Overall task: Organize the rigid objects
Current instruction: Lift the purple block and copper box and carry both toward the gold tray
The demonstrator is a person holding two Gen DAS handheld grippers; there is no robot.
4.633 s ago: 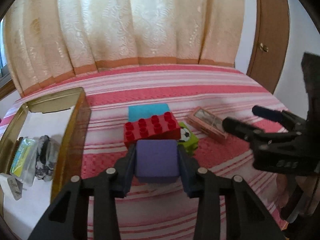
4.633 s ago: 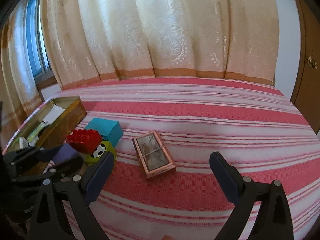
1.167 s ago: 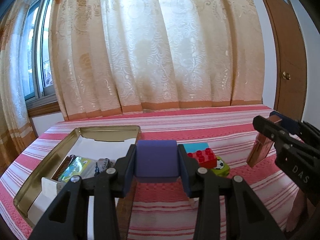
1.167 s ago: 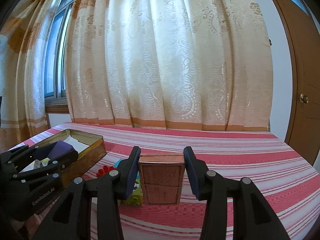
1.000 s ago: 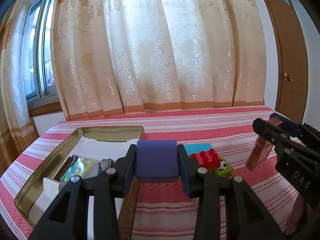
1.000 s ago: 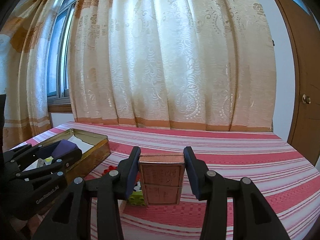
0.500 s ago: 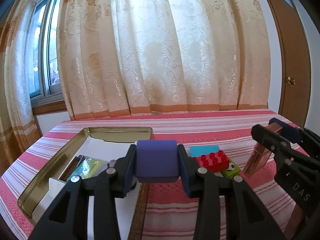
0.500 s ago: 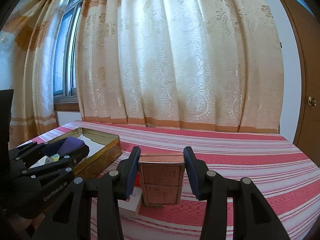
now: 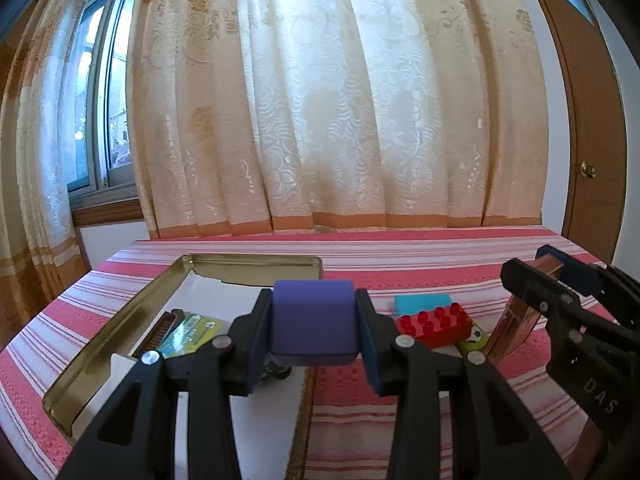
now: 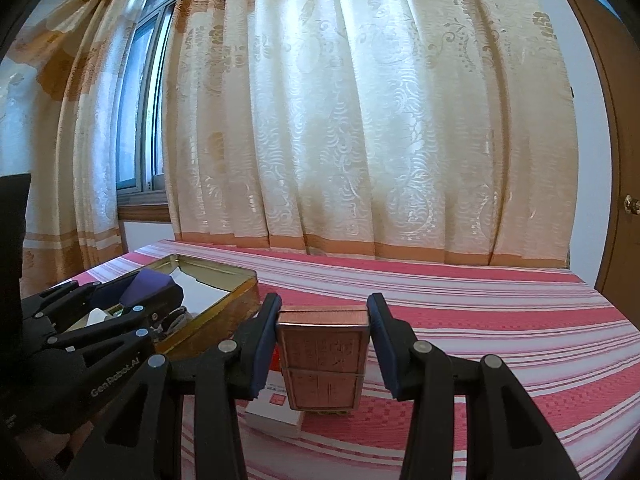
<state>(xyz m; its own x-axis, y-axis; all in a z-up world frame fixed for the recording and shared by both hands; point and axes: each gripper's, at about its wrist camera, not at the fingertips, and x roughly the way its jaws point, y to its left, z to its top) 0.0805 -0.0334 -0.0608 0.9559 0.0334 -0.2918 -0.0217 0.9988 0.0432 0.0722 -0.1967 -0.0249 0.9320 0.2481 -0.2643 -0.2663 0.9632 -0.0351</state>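
Observation:
My left gripper [image 9: 314,320] is shut on a purple block [image 9: 314,312] and holds it in the air over the near right part of an open gold tin [image 9: 120,320]. My right gripper [image 10: 323,336] is shut on a copper-coloured box [image 10: 322,360], held upright above the striped red cloth. In the right wrist view the left gripper [image 10: 152,292] with the purple block [image 10: 150,278] hangs over the tin [image 10: 236,284]. In the left wrist view the right gripper [image 9: 536,268] carries the copper box [image 9: 516,316] at the right edge.
On the cloth right of the tin lie a red studded brick [image 9: 434,320], a teal block [image 9: 422,304] and a green football block [image 9: 474,336]. The tin holds a card, a comb-like piece and white paper. A white box [image 10: 276,404] lies under the right gripper. Curtains hang behind, and a door stands on the right.
Since the oldest frames the right gripper has shut on the copper box and lifted it, and both grippers have risen. Over the last second the right gripper drifted left toward the tin.

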